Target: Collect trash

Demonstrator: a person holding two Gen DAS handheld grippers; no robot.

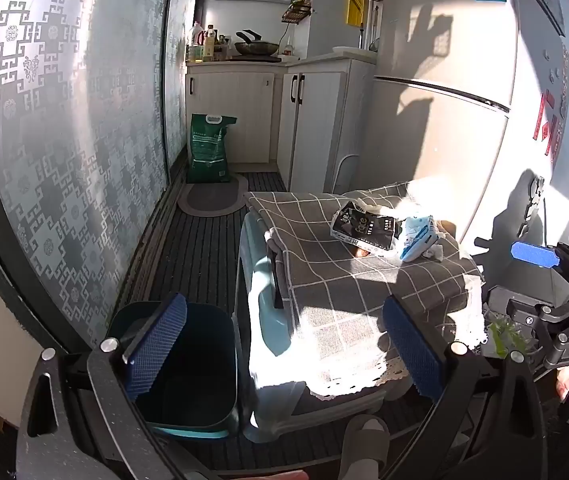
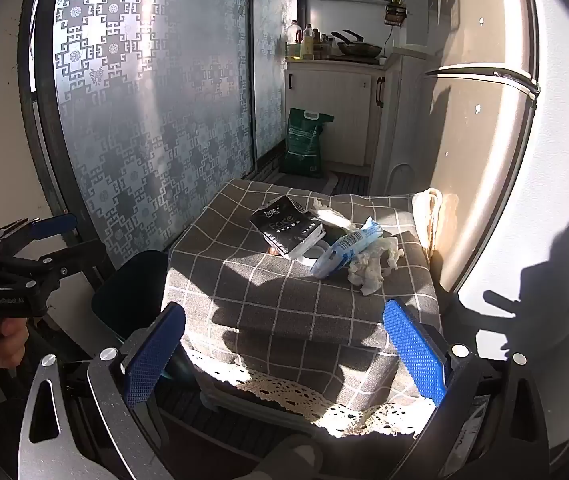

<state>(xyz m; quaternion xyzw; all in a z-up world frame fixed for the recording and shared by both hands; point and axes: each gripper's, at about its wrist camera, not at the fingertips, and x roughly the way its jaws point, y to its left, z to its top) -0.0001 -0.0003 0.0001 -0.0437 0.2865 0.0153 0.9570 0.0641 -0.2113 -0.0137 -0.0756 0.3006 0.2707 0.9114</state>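
Note:
Trash lies on a small table under a grey checked cloth (image 2: pixel 284 292): a black tissue pack (image 2: pixel 288 226), a blue-white wrapper (image 2: pixel 344 250) and crumpled white tissue (image 2: pixel 372 268). The same pile shows in the left wrist view: the pack (image 1: pixel 366 226), the wrapper (image 1: pixel 418 236). A dark bin (image 1: pixel 196 364) stands on the floor left of the table; its rim shows in the right wrist view (image 2: pixel 132 292). My left gripper (image 1: pixel 284 348) is open and empty, above the bin and the table's near edge. My right gripper (image 2: pixel 284 360) is open and empty, short of the trash.
A white fridge (image 1: pixel 444 100) stands right of the table. A patterned sliding door (image 1: pixel 76 140) runs along the left. A green sack (image 1: pixel 209 148) and a mat (image 1: pixel 212 196) lie by the white cabinets (image 1: pixel 236 116) at the back. A person's slippered foot (image 1: pixel 364 444) is near the table.

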